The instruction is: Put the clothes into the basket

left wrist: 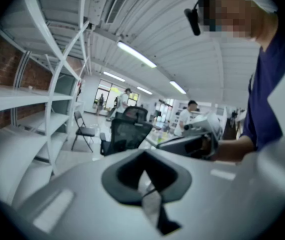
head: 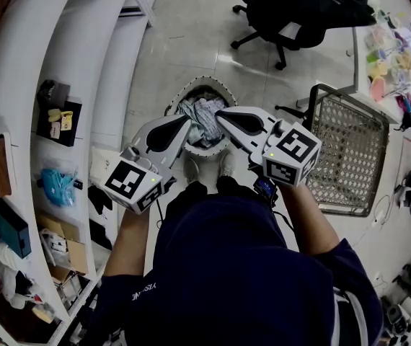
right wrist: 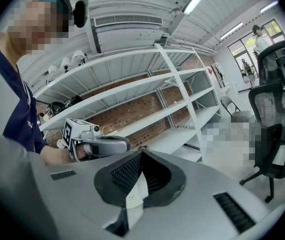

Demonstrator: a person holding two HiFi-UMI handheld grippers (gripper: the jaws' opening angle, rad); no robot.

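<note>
On the floor, head view, basket point(head: 204, 83): a round, white-rimmed tub just ahead of the person's shoes, well clear of the floor's edges. It stands between the shelving point(head: 18, 85) and a wire mesh rack point(head: 350, 150).
Head view, clothes point(head: 204, 117): a crumpled, pale, partly checked heap already inside the basket and close to its rim. No garment shows on the floor around it.
Head view, left gripper point(head: 186, 125): held above the basket's near-left rim, with nothing hanging from it.
Head view, right gripper point(head: 221, 114): above the basket's near-right side, its tips near the left gripper's, also bare.
Left gripper view, left gripper point(left wrist: 143, 159): clenched, the 2 pads meeting with no cloth between them. It points out across the room toward an office chair point(left wrist: 127, 131).
Right gripper view, right gripper point(right wrist: 140, 156): clenched on nothing, with the shelving point(right wrist: 147, 99) behind.
Handling, judged: the clothes look light, soft and limp, not fragile. They would sag and trail, so 1 pinch on a bunched fold near the heap's middle should hold better than a loose hem.
Progress, judged: the visible clothes seem stowed.
</note>
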